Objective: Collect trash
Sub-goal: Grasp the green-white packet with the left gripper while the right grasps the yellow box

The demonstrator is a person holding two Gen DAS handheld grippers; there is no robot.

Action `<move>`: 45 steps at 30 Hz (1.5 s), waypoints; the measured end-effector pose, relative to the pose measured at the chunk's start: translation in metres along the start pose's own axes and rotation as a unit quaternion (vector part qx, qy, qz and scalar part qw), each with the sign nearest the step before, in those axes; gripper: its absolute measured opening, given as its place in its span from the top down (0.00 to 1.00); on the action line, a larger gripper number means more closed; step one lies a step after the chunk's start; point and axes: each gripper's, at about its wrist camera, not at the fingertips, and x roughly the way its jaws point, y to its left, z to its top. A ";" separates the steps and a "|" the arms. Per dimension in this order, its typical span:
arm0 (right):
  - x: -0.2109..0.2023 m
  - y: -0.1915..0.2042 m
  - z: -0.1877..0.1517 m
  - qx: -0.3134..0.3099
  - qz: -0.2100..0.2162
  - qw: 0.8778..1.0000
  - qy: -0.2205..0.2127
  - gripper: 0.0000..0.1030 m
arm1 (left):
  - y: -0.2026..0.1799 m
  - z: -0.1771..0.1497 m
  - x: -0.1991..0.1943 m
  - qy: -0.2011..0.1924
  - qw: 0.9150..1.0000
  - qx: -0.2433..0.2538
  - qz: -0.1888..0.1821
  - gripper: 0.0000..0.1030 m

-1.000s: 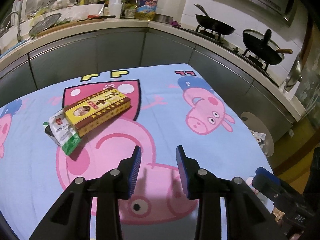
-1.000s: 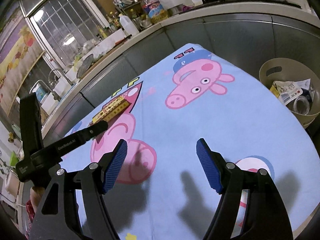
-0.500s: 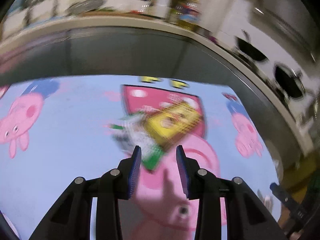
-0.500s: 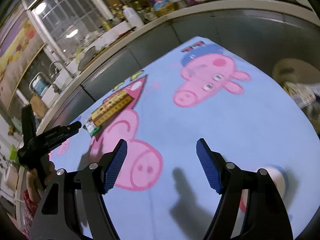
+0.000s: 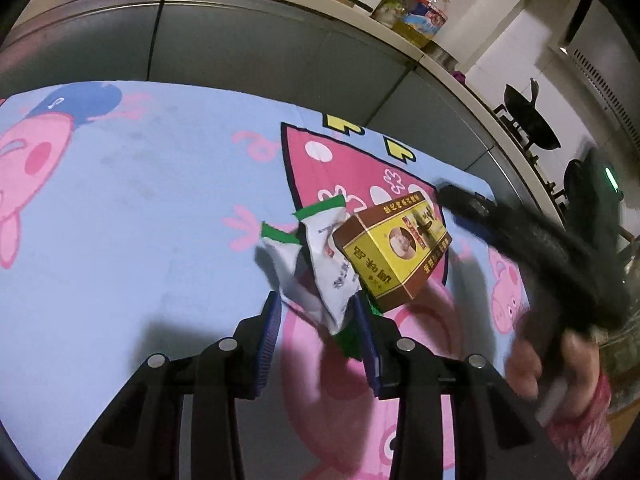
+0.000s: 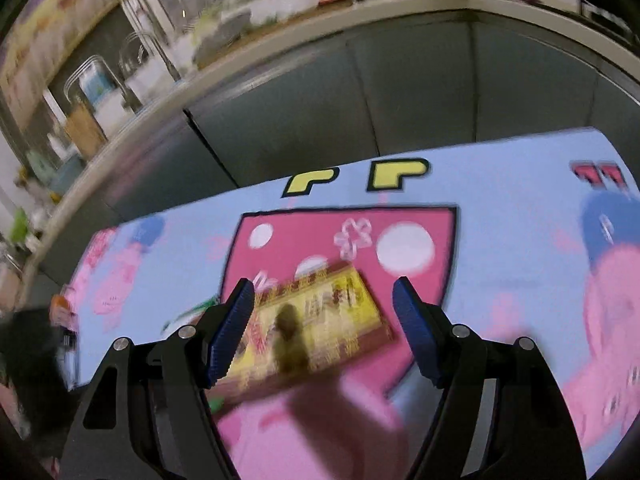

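A crumpled white and green wrapper (image 5: pixel 320 268) lies on the cartoon-pig tablecloth (image 5: pixel 140 208), with its near end between the blue pads of my left gripper (image 5: pixel 316 320), which is open around it. A yellow and brown box (image 5: pixel 394 254) rests against the wrapper's right side. In the right wrist view the box (image 6: pixel 320 320) lies blurred between the spread fingers of my open right gripper (image 6: pixel 324 316). The right gripper also shows in the left wrist view (image 5: pixel 532 240), reaching toward the box from the right.
A grey kitchen counter (image 5: pixel 280 8) with bottles and jars curves behind the table. Woks (image 5: pixel 528 120) sit on a stove at the right. The table's far edge (image 6: pixel 400 160) is close beyond the box.
My left gripper has moved forward, and the wrapper now sits between its pads. My right gripper has swung left and closed in on the box, which now lies between its fingers.
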 end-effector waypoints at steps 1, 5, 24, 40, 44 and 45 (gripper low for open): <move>0.012 0.001 0.009 -0.004 -0.010 1.000 0.010 0.32 | 0.000 0.001 0.002 -0.001 1.000 0.002 0.002 0.58; 0.038 -0.010 0.016 0.015 -0.005 0.999 0.044 0.32 | 0.000 0.008 0.006 -0.010 1.000 0.005 0.000 0.57; -0.070 0.000 -0.136 -0.065 0.068 0.995 0.040 0.45 | -0.042 -0.086 -0.022 0.057 0.993 0.063 -0.084 0.98; -0.199 -0.077 -0.272 0.146 0.064 0.985 -0.064 0.30 | -0.110 -0.170 -0.038 0.119 0.977 0.133 -0.117 0.98; -0.199 -0.072 -0.287 0.138 0.060 0.987 -0.060 0.30 | -0.124 -0.173 -0.039 0.118 0.975 0.147 -0.118 0.98; -0.199 -0.071 -0.289 0.139 0.058 0.987 -0.058 0.30 | -0.126 -0.173 -0.040 0.116 0.975 0.148 -0.117 0.98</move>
